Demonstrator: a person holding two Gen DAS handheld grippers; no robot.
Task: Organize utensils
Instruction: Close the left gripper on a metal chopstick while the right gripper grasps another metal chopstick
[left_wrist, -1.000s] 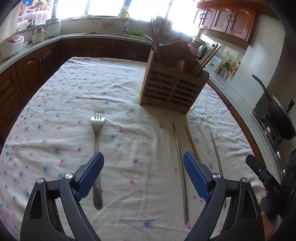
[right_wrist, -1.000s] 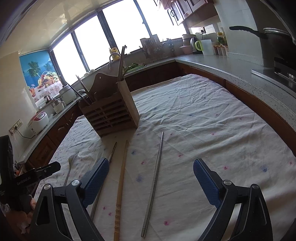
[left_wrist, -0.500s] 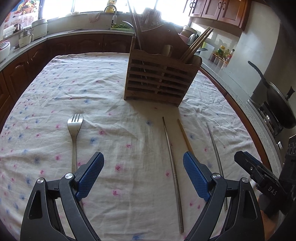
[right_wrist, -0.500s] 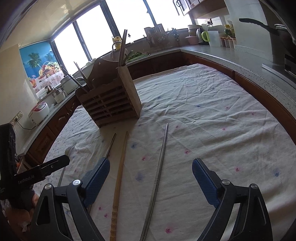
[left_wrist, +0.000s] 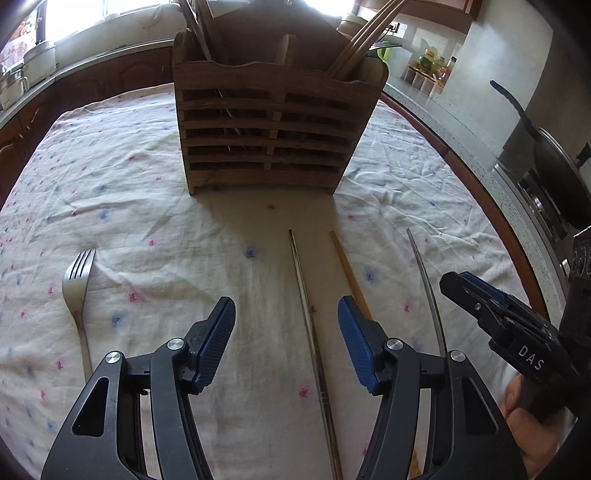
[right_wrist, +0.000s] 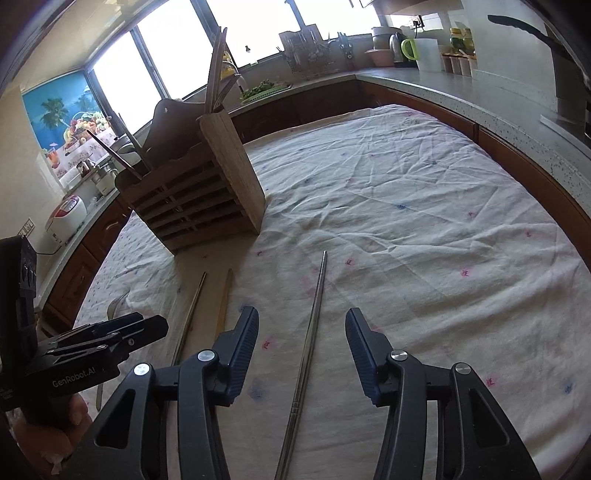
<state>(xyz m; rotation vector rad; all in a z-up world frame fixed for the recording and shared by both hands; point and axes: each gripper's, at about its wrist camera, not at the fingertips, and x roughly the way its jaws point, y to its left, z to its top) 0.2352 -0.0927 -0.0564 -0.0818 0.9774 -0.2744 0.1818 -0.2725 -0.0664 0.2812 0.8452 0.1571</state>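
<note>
A slatted wooden utensil holder (left_wrist: 271, 125) stands on the flowered tablecloth with chopsticks in it; it also shows in the right wrist view (right_wrist: 199, 195). A metal chopstick (left_wrist: 310, 325), a wooden chopstick (left_wrist: 349, 275) and a second metal chopstick (left_wrist: 428, 291) lie in front of it. A fork (left_wrist: 75, 291) lies at the left. My left gripper (left_wrist: 286, 317) is open, straddling the first metal chopstick. My right gripper (right_wrist: 301, 332) is open, straddling the second metal chopstick (right_wrist: 312, 332). Both are empty.
The table's cloth (right_wrist: 406, 206) is wrinkled. Counters ring the table, with a rice cooker (right_wrist: 64, 219), a kettle and jars (right_wrist: 424, 51) and a black pan (left_wrist: 561, 173) on the stove at the right.
My left gripper has moved right, away from the fork and toward the holder, over the first metal chopstick. Both grippers' jaws have narrowed. My right gripper has moved forward over its chopstick.
</note>
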